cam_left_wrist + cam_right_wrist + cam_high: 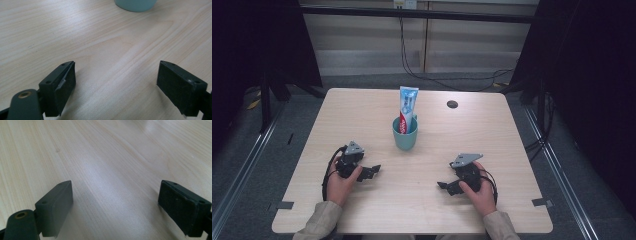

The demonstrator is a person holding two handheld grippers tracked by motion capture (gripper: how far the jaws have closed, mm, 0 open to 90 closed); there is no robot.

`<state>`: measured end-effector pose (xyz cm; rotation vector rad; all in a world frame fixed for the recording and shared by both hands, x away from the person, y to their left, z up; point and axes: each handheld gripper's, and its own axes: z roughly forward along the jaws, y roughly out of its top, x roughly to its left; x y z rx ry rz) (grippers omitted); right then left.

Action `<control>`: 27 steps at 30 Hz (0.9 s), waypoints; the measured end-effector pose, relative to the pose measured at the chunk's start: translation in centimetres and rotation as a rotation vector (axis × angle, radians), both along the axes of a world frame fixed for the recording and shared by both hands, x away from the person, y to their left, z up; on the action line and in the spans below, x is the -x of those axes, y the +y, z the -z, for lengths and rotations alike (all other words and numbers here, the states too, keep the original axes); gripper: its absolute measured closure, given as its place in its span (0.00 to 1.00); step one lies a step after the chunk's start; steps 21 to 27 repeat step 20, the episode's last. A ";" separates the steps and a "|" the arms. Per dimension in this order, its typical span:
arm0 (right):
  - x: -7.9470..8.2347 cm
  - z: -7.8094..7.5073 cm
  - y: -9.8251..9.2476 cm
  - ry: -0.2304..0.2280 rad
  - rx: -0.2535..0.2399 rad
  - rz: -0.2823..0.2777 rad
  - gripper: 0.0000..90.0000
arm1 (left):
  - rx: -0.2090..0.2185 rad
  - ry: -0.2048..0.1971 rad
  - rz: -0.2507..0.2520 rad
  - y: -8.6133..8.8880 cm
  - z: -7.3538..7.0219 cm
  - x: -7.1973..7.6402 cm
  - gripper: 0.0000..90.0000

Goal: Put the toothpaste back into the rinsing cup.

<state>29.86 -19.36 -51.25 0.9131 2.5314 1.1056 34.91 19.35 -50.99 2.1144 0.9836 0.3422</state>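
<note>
Wood table: teal cup holding toothpaste tube at 12 o'clock. Left gripper and right gripper rest near edge, jaws open, empty. Likely pre-reach; next, approach tube.

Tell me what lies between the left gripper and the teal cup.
Nothing: only bare table separates the open left gripper from the teal cup, as the high view and the left gripper view show.

Teal cup, red-white-blue toothpaste tube, pale wood-grain table.
</note>
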 end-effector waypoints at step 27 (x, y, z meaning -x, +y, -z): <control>0.0 0.0 0.0 0.000 0.001 0.000 0.14 | -0.057 -0.022 0.024 -0.4 0.0 0.2 0.16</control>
